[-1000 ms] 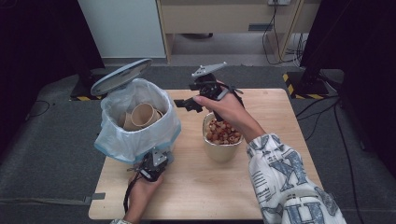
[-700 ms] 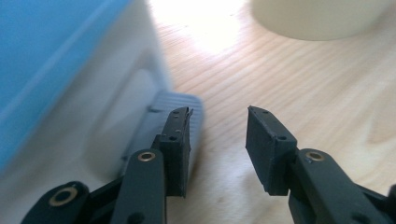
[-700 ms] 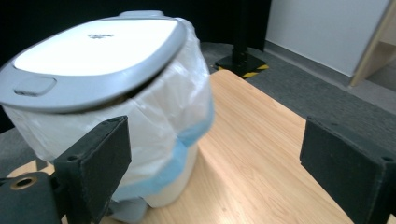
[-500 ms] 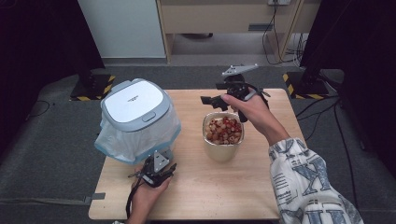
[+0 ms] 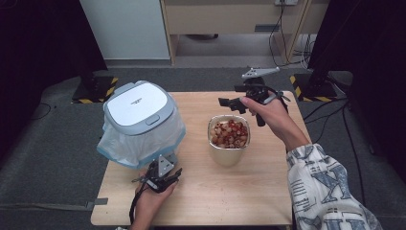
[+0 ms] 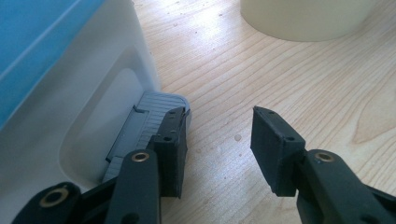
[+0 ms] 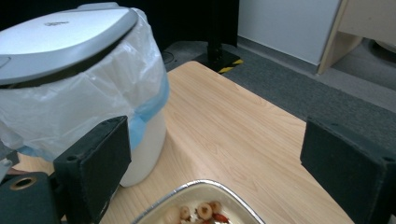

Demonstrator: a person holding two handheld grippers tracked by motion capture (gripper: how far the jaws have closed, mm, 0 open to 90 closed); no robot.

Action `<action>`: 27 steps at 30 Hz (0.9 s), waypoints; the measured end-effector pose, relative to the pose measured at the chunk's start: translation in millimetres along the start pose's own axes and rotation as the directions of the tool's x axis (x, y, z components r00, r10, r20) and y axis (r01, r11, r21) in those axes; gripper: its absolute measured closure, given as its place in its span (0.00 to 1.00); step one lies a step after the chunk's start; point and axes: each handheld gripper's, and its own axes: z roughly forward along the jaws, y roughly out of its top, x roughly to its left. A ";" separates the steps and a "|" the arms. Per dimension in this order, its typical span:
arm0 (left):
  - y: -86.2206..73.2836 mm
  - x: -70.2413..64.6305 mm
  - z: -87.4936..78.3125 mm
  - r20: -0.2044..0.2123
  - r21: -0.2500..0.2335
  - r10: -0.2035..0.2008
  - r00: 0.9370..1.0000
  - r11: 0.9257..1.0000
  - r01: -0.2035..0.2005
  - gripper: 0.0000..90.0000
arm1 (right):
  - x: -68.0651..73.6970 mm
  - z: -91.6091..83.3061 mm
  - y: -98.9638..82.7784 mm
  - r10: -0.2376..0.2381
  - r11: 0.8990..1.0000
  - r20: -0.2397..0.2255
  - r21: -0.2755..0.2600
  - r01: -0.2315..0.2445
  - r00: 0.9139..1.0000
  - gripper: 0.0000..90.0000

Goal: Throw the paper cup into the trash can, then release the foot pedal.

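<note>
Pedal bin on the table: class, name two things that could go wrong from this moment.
1. The left gripper has just been opening, with one of its fingers beside the grey pedal; a nudge could tip the pedal bin.
2. The right gripper hovers, open and empty, behind the foil cup of mixed food; a low pass might knock it over.
</note>
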 end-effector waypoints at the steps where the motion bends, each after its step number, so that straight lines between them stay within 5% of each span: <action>1: 0.0 0.2 -0.1 0.002 -0.003 -0.005 1.000 1.000 0.005 0.60 | -1.5 -2.2 -1.3 0.005 1.000 0.008 -0.002 -0.005 1.000 0.10; 18: 1.1 0.7 0.4 0.025 -0.004 -0.020 0.999 1.000 0.020 0.46 | -35.6 -42.0 -29.3 0.081 0.996 0.160 -0.057 -0.072 0.984 0.08; 27: 1.6 1.2 1.4 0.042 0.010 -0.033 0.999 0.999 0.032 0.40 | -41.8 -60.8 -52.1 0.109 0.993 0.289 -0.074 -0.091 0.951 0.07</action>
